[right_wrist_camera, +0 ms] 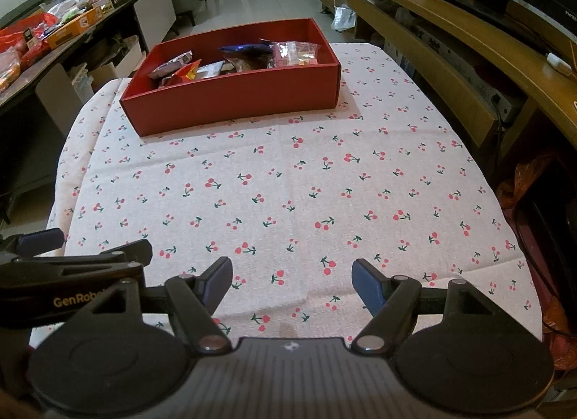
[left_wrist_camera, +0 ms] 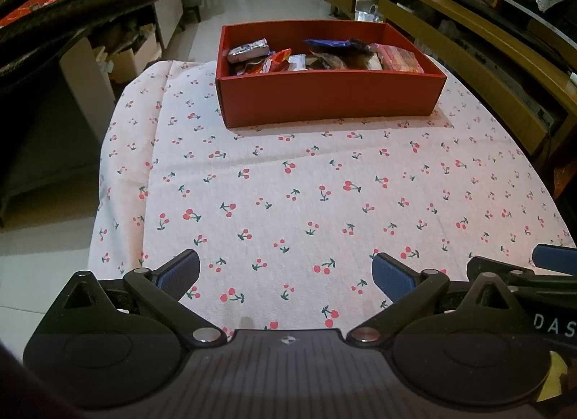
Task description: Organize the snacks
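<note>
A red box [left_wrist_camera: 324, 97] [right_wrist_camera: 230, 101] stands at the far end of the table on a cherry-print cloth [left_wrist_camera: 306, 195] [right_wrist_camera: 288, 195]. It holds several snack packets [left_wrist_camera: 324, 56] [right_wrist_camera: 238, 60]: silver, red, blue, brown and pink wrappers. My left gripper [left_wrist_camera: 286, 271] is open and empty over the near part of the cloth. My right gripper [right_wrist_camera: 292, 280] is open and empty too, just to the right of the left one. Each gripper shows at the edge of the other's view.
A wooden TV cabinet [right_wrist_camera: 450, 33] runs along the right side. A cluttered side table [right_wrist_camera: 65, 25] with bags and boxes stands at the left. Tiled floor [right_wrist_camera: 259, 4] lies beyond the table. An orange bag [right_wrist_camera: 523, 180] sits low at the right.
</note>
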Tool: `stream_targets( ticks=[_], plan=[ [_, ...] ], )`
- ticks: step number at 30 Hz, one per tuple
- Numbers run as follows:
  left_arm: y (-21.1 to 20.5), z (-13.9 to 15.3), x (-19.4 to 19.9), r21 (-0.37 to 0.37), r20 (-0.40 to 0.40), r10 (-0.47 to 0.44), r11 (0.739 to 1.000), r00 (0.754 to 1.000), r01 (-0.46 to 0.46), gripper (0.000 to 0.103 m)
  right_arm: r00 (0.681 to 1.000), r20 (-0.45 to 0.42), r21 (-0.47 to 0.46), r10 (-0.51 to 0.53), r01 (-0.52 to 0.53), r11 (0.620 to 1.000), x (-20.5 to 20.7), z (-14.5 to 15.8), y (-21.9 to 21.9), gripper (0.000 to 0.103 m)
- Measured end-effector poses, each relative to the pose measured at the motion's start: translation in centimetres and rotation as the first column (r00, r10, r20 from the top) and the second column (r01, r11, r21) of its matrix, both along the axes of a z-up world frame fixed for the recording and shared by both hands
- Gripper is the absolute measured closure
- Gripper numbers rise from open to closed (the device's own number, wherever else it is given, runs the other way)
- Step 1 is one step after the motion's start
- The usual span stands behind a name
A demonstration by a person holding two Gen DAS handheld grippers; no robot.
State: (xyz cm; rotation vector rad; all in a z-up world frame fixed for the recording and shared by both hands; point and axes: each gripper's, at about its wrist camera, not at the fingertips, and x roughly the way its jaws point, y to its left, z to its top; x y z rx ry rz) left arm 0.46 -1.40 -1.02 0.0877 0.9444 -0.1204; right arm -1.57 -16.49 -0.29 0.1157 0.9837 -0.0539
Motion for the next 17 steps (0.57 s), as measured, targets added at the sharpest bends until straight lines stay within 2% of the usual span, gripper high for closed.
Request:
stream_targets(
  ticks=[9,17],
  plan=[
    [0.34,0.32,0.07,-0.024,-0.005,0.01,1.0,1.0,-0.011,0.0,1.0,0.018,0.01,0.001,-0.002,1.0,-0.04,0.47,-0.06,0.033],
    [0.59,0.84,-0.03,-0.029,0.028,0.033,0.999,0.999,-0.032,0.0,1.0,0.023,0.019,-0.014,0.013,1.0,0.02,0.53,-0.55,0.033]
  ],
)
